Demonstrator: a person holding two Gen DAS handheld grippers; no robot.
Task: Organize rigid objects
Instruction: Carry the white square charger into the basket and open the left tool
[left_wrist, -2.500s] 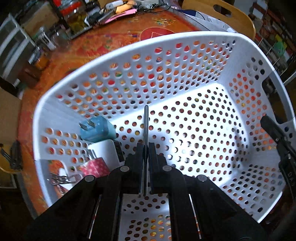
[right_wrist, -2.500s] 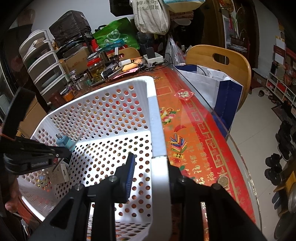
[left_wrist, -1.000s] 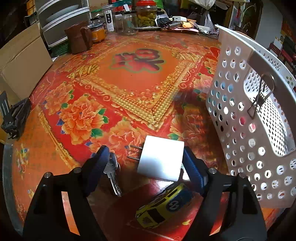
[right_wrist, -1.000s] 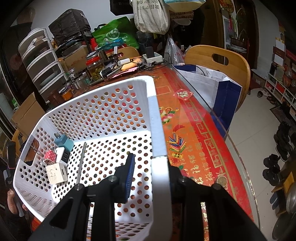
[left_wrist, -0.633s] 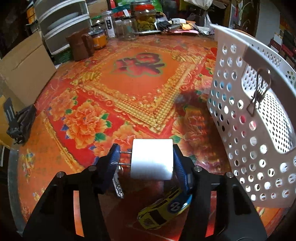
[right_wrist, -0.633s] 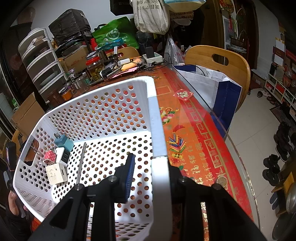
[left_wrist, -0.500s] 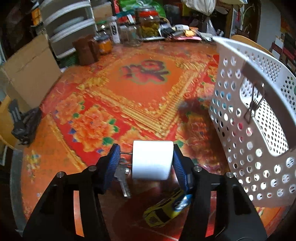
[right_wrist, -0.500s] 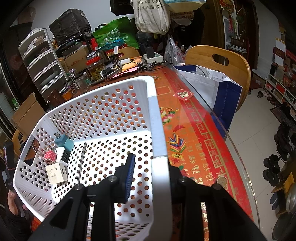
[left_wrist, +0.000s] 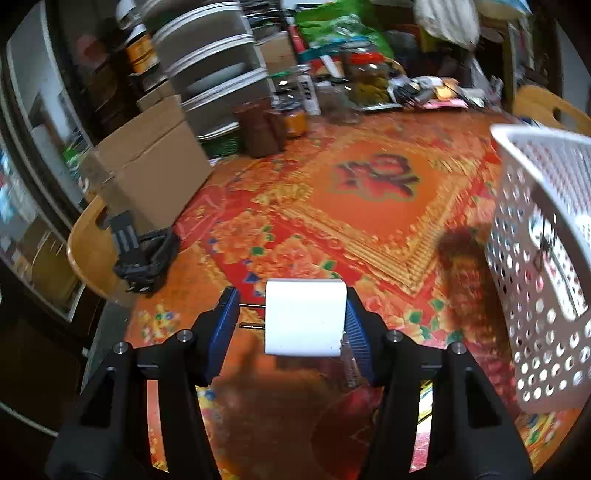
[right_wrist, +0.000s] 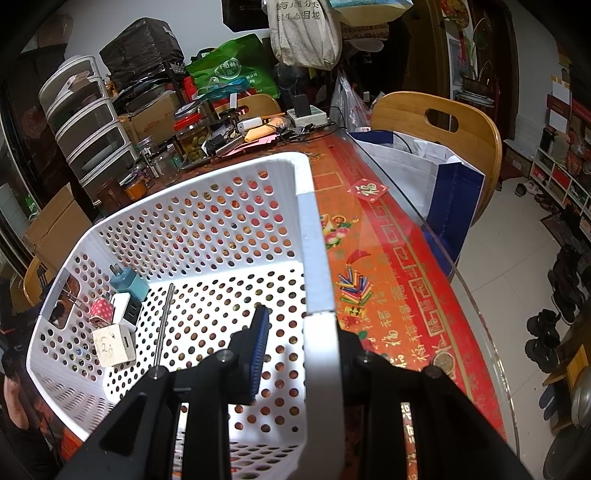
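Observation:
My left gripper (left_wrist: 291, 319) is shut on a white plug charger (left_wrist: 304, 317), held above the red patterned tablecloth (left_wrist: 369, 206) with its two prongs pointing left. The white perforated basket (left_wrist: 535, 295) stands to its right. A sliver of a yellow toy car (left_wrist: 424, 402) shows behind the right finger. My right gripper (right_wrist: 314, 332) is shut on the basket's side wall (right_wrist: 314, 258). Inside the basket lie a teal charger (right_wrist: 129, 282), a pink one (right_wrist: 101, 310), a white cube marked 2A (right_wrist: 112, 345) and a thin metal rod (right_wrist: 164, 321).
A cardboard box (left_wrist: 147, 166), stacked drawers (left_wrist: 210, 74) and jars (left_wrist: 266, 129) crowd the table's far side. A black object (left_wrist: 140, 254) rests on a wooden chair at the left. A wooden chair (right_wrist: 436, 125) with a paper bag (right_wrist: 424, 173) stands beyond the glass table edge.
My left gripper closed on the white charger and lifted it off the table, tilting upward; the key and toy car stayed below. The right gripper kept still on the basket wall.

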